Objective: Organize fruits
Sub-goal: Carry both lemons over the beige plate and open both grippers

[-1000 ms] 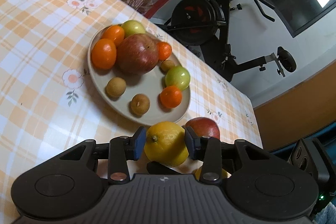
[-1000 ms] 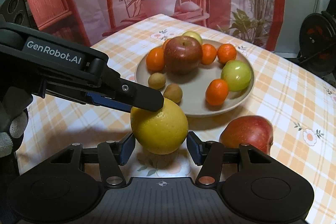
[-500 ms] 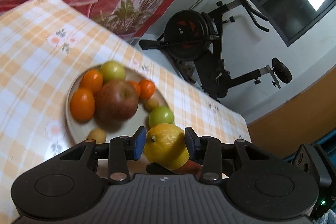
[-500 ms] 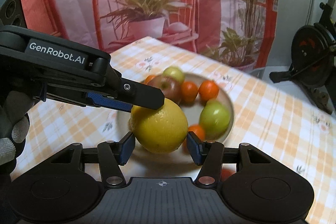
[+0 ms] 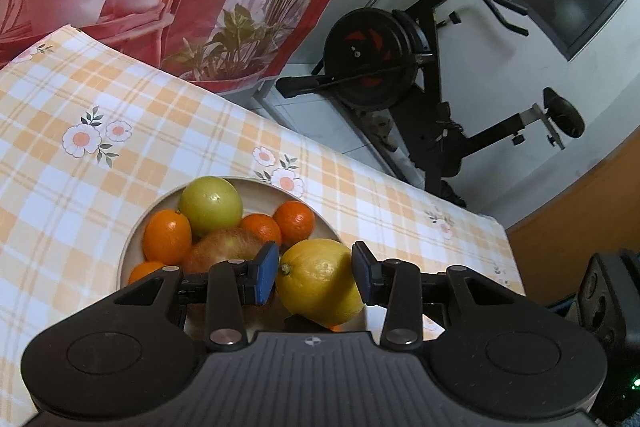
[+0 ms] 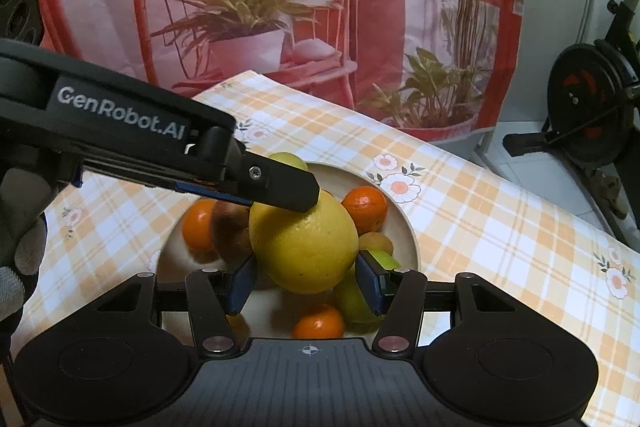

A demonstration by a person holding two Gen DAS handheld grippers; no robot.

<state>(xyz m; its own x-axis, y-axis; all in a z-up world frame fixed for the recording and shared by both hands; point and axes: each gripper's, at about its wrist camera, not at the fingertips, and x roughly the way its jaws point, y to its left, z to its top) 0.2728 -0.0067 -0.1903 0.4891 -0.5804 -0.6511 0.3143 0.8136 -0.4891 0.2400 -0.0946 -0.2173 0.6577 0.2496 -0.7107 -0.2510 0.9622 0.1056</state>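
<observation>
Both clamped on lemon (image 5: 320, 281): left hand-held gripper (image 5: 316, 277), right hand-held gripper (image 6: 306, 283) (crosswise grips). Plate (image 6: 408, 227) at 12 o'clock beneath, crowded.

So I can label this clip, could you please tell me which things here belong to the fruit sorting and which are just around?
Job: lemon, plate, oranges, green fruit, apple.
Around: checked tablecloth, exercise bike, plant backdrop.

Orange-checked flowered tablecloth (image 5: 168, 131); red plant-printed backdrop (image 6: 256, 7) behind it; black exercise bike (image 5: 400, 75) by the white wall.
</observation>
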